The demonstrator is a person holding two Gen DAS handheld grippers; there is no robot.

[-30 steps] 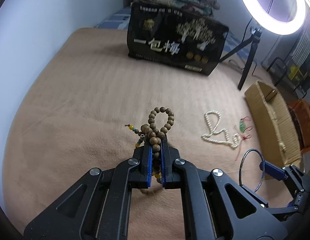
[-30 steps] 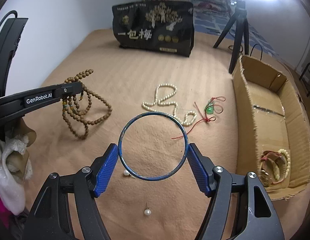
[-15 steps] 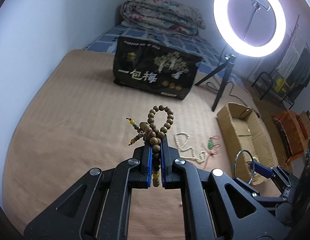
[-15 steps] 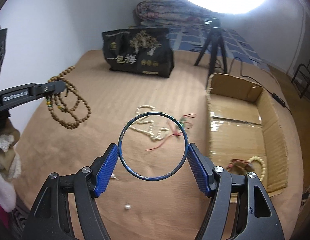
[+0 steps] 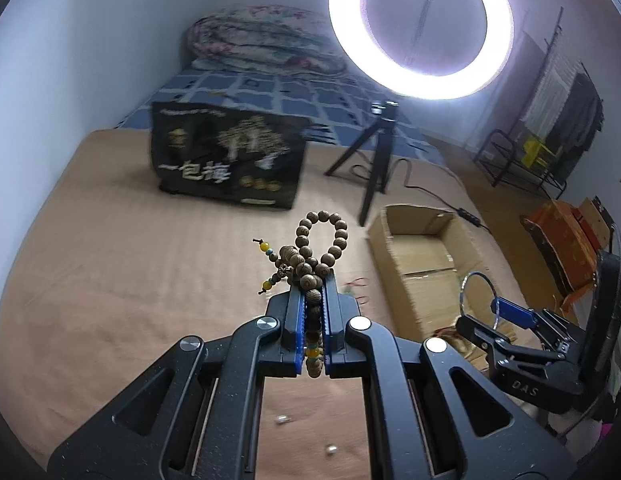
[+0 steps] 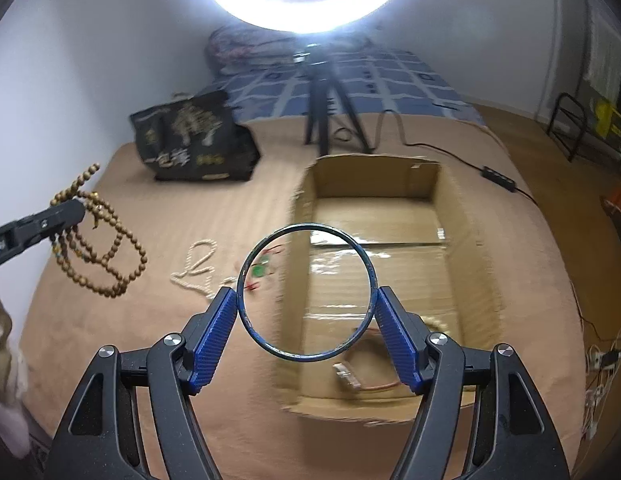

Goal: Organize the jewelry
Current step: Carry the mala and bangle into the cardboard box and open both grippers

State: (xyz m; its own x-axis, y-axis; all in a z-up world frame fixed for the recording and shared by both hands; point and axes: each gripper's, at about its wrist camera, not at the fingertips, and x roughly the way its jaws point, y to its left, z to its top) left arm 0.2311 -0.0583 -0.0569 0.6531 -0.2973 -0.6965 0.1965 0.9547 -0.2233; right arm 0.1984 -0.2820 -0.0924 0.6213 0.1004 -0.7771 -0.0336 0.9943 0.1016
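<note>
My left gripper [image 5: 312, 300] is shut on a brown wooden bead strand [image 5: 319, 245] and holds it in the air; the strand hangs in loops in the right wrist view [image 6: 106, 248]. My right gripper [image 6: 306, 308] is shut on a dark blue bangle [image 6: 246, 300], held above the near left part of an open cardboard box [image 6: 374, 168]. The bangle also shows in the left wrist view [image 5: 464, 284]. Some bracelets [image 6: 358, 376] lie in the box. A white pearl necklace [image 6: 194, 264] and a red-cord green pendant [image 6: 260, 270] lie on the tan blanket.
A black printed bag [image 6: 194, 140] stands at the back left. A ring light on a tripod [image 5: 376, 168] stands behind the box, its cable [image 6: 498, 176] trailing right. Loose pearls [image 5: 330, 449] lie near the front. Folded bedding [image 5: 266, 40] is far back.
Both grippers have risen and moved right with their loads. The right gripper with the bangle now hangs over the box instead of over the blanket.
</note>
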